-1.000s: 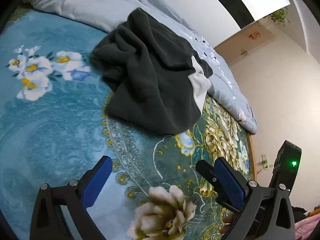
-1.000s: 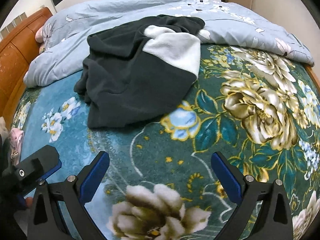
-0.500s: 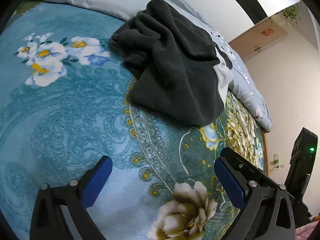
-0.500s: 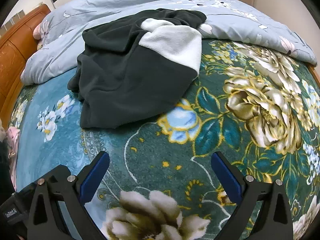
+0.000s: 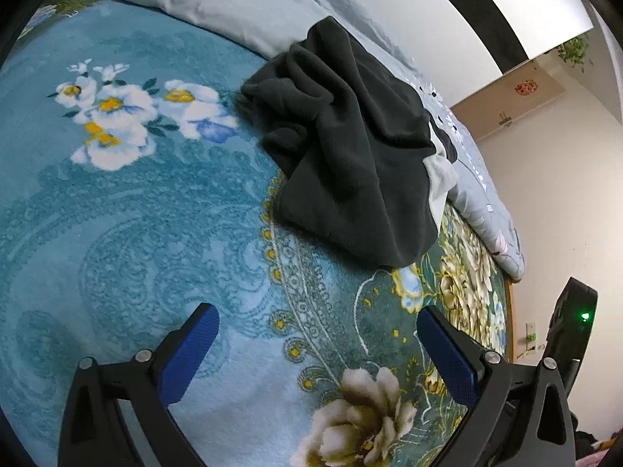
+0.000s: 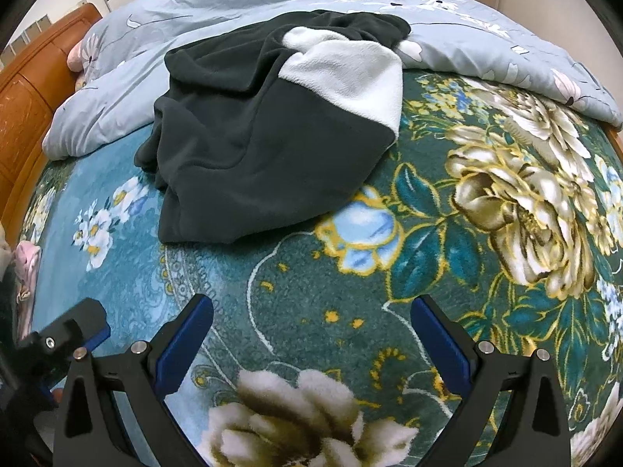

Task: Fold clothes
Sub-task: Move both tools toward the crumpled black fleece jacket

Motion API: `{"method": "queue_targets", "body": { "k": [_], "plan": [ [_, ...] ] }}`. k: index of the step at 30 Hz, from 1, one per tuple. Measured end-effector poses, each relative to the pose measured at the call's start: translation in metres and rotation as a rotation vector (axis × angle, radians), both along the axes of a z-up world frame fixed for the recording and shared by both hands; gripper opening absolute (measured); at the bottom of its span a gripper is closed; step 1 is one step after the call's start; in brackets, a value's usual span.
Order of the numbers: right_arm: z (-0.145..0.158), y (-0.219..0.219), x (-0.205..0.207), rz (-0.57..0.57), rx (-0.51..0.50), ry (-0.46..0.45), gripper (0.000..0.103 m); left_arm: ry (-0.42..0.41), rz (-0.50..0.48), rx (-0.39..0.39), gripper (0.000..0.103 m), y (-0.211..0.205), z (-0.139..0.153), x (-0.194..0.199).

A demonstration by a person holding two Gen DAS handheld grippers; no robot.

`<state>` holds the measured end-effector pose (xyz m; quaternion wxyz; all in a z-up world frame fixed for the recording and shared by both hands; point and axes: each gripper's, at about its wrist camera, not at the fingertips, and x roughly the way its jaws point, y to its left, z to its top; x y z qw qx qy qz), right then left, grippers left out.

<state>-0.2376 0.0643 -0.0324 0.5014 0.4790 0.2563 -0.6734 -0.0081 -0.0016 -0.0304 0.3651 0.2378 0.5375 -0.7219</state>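
Note:
A dark grey fleece garment [image 5: 350, 155] with a white panel [image 6: 350, 74] lies crumpled on the floral bedspread [image 5: 128, 233], its far part resting against the pale blue duvet. My left gripper [image 5: 317, 346] hovers open over the bedspread, short of the garment's near hem, with nothing between its blue pads. My right gripper [image 6: 311, 334] is also open and empty, a little back from the hem [image 6: 233, 233]. The left gripper's body [image 6: 62, 346] shows at the lower left of the right wrist view, and the right gripper's body [image 5: 572, 319] at the right edge of the left wrist view.
A pale blue duvet [image 6: 194, 11] is bunched along the far side of the bed. An orange wooden headboard [image 6: 27, 97] stands at the left. A pink cloth [image 6: 25, 268] lies at the left bed edge. White walls [image 5: 564, 202] bound the bed's right side.
Both grippers have drifted closer to the garment, which looks larger in the right wrist view. The left wrist view has swung so the garment sits further right. Both stay open.

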Motion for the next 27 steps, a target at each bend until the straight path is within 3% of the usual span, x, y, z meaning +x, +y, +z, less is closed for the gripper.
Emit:
{"method": "queue_targets", "body": {
  "k": [27],
  "plan": [
    [0.000,-0.017,0.001,-0.004,-0.001,0.018,0.101,-0.041,0.081,0.007,0.103,-0.006,-0.003,0.021]
  ]
}}
